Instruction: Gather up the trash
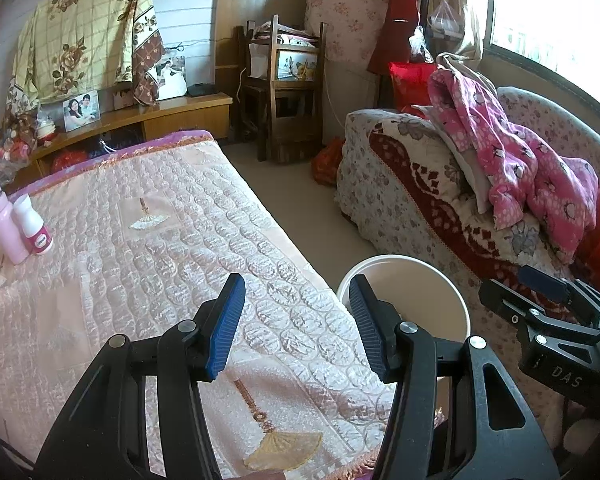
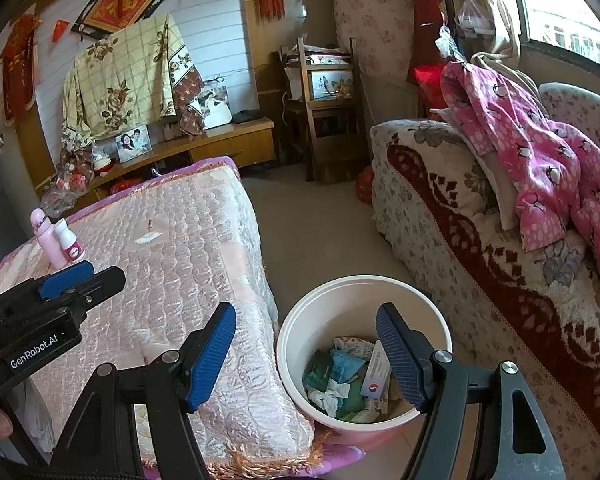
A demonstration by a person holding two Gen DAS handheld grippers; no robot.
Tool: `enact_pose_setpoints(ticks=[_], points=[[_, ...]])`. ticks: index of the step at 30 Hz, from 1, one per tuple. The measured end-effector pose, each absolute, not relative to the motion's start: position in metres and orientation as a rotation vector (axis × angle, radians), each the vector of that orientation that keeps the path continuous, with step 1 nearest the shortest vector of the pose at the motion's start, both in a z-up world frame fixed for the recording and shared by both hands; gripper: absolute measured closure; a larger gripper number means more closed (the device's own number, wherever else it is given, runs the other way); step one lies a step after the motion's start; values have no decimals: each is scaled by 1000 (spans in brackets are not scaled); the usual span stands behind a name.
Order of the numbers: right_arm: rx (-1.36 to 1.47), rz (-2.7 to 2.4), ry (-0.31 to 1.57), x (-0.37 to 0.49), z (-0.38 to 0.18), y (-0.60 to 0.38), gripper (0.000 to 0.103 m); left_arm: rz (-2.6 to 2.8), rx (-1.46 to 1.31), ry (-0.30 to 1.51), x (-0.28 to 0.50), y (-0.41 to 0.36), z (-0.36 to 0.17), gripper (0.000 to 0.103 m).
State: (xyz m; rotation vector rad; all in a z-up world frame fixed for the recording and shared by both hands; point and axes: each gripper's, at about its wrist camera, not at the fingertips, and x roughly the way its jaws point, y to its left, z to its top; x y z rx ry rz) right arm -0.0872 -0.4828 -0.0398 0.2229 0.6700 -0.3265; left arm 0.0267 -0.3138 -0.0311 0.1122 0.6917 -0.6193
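Your left gripper [image 1: 296, 324] is spread wide with nothing between its blue pads, hanging over the near corner of the quilted table cover [image 1: 172, 240]. Your right gripper [image 2: 306, 354] is likewise released and empty, poised just above the white bin [image 2: 296, 344] that stands on the floor between the table and the sofa [image 2: 480, 248].

The trash [image 2: 346, 376] (crumpled tissue, teal wrappers, a small printed carton) already lies in the bottom of that bin, and I can make out no loose scrap on the cover from either view, so the collecting looks largely done.

Further back on the table, at its far left edge, a pink bottle [image 1: 0, 220] and a white bottle [image 1: 34, 226] stand upright, touching each other. These look like keepers, not rubbish.

The risks from here, as I judge them: sweeping your left gripper toward that corner could topple the two bottles, since they stand close to the edge. Dropping your right gripper lower could catch the bin's rim and tip it, spilling what is inside. The two grippers are also near each other, so a careless swing could knock them together.
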Motion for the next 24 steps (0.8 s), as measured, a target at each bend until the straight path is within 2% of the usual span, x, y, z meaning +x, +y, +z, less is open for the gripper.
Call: enact_pose_setpoints(ticks=[17,21,24], points=[[312,-354,673,-96,-54,-515,30,-588,116,679,33,-314,-26,50],[310,-384,724,-94,-59,-531,30,-608,87,695,41,-318,-21,50],[310,-399,685,-98,-51,-537,30,-614,123,667,37,-324,-19,50]])
